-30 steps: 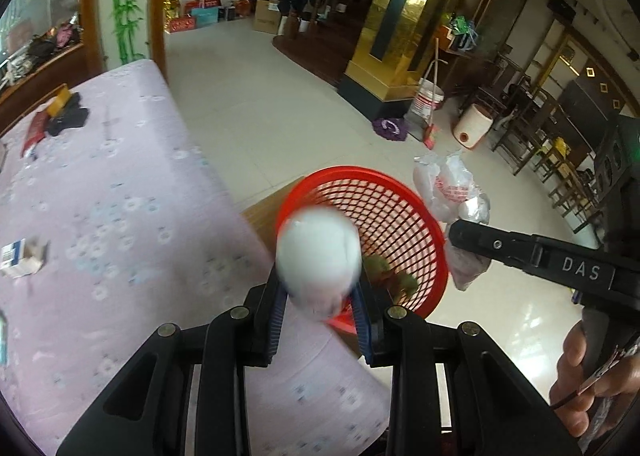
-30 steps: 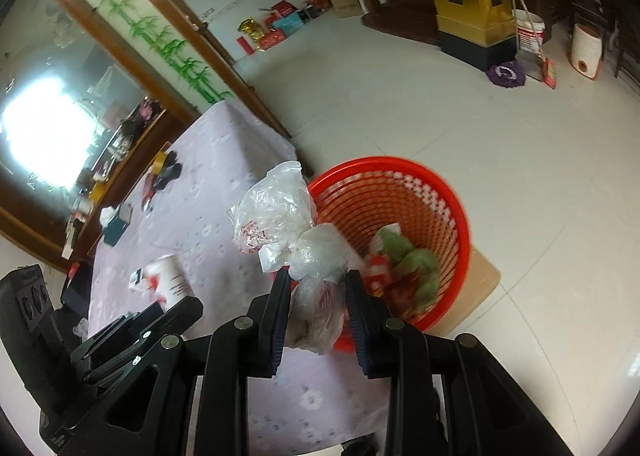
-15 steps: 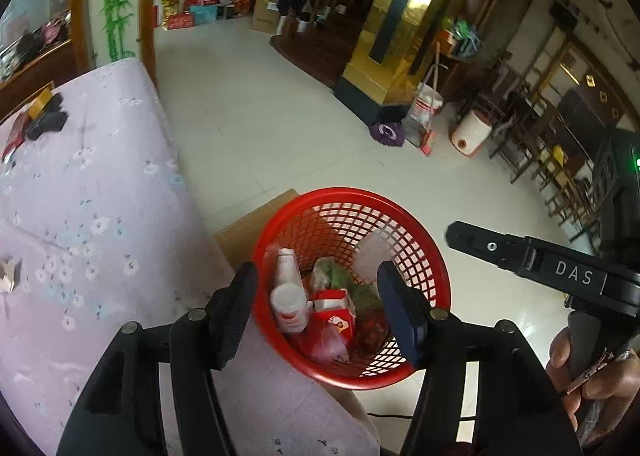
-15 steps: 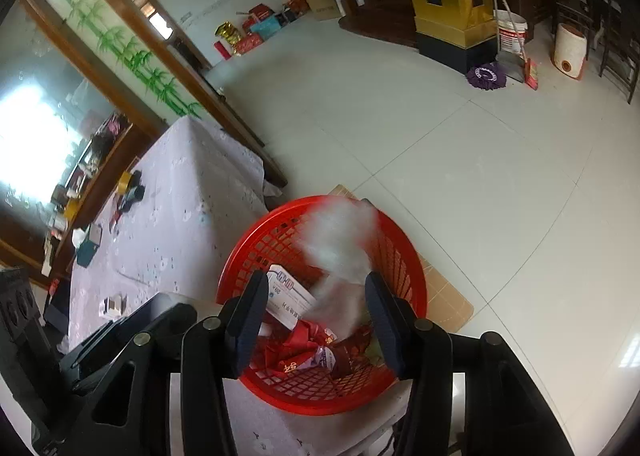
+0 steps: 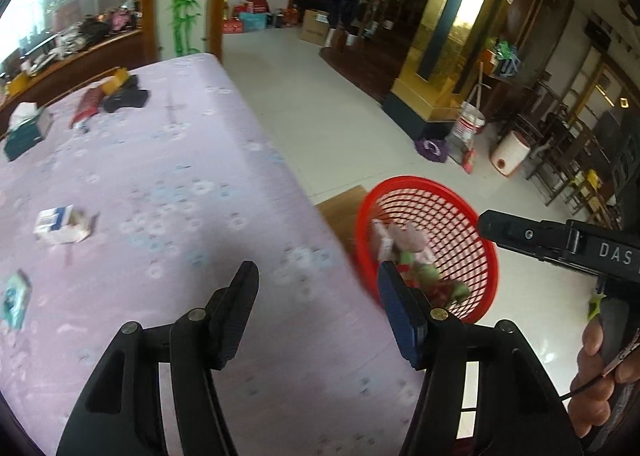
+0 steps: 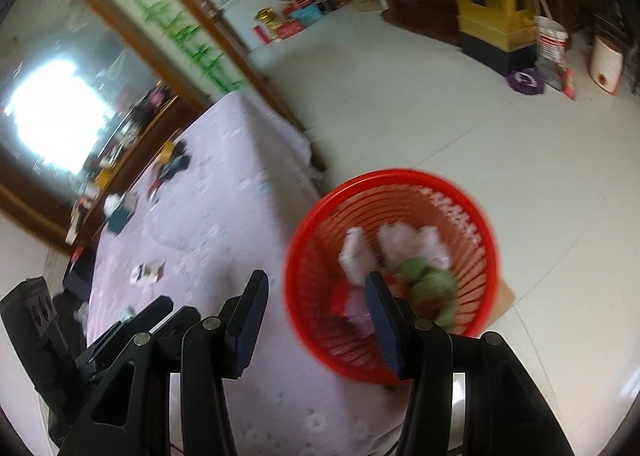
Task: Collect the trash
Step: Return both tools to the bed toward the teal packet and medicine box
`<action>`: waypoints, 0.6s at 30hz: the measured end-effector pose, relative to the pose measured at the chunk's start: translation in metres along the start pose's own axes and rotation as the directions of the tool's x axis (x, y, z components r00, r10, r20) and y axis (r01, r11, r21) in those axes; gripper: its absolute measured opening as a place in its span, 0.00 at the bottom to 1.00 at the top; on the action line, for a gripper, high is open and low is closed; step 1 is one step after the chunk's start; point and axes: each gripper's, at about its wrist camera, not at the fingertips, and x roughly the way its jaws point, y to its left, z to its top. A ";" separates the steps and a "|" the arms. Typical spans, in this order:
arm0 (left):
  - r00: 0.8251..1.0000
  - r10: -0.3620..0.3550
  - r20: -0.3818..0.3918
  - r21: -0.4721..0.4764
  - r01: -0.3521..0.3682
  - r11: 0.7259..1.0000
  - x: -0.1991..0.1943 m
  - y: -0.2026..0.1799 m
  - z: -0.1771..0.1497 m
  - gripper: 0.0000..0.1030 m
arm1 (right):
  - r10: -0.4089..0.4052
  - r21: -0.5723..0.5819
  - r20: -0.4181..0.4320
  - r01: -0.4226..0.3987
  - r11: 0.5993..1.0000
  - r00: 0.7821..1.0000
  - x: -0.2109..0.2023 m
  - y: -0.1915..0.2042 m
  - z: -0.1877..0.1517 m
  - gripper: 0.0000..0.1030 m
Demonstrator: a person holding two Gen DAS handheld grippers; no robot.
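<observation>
- We have both tools empty: the left gripper (image 5: 316, 288) stands with its jaws spread apart over the table edge and nothing between them, and the right gripper (image 6: 314, 304) likewise gapes with only air between its pads.
- We judge part of the job done: the red basket (image 5: 472, 211) sits on the floor just beside the table's edge and already holds a heap of trash (image 6: 400, 260) — white crumpled plastic, a small white bottle, green and red wrappers.
- We count one basket and two grippers, neither holding anything.
- What is left, as far as we can see, lies on the table with the lilac flowered cloth (image 5: 192, 159): one small white and blue carton (image 5: 60, 224) near the left, and one teal and white packet (image 5: 14, 298) at the left margin.
- We also count a tissue box (image 5: 26, 127) and a cluster of a red pack, a yellow item and a dark item (image 5: 112, 97) at the far end; whether these are trash we cannot tell.
- So we reckon at least two pieces remain to collect, both well apart from the basket.
</observation>
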 end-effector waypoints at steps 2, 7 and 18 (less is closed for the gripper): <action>1.000 0.025 0.010 -0.011 -0.024 1.000 -0.009 0.011 -0.006 0.59 | 0.017 -0.037 -0.013 -0.018 0.999 1.000 0.003 0.019 -0.007 0.53; 0.996 0.083 0.022 -0.062 -0.082 0.995 -0.034 0.053 -0.026 0.59 | 0.059 -0.121 -0.052 -0.065 0.990 0.997 0.013 0.067 -0.023 0.53; 0.969 0.246 0.022 -0.181 -0.238 0.954 -0.082 0.168 -0.067 0.64 | 0.152 -0.318 -0.169 -0.200 0.927 0.974 0.023 0.156 -0.072 0.53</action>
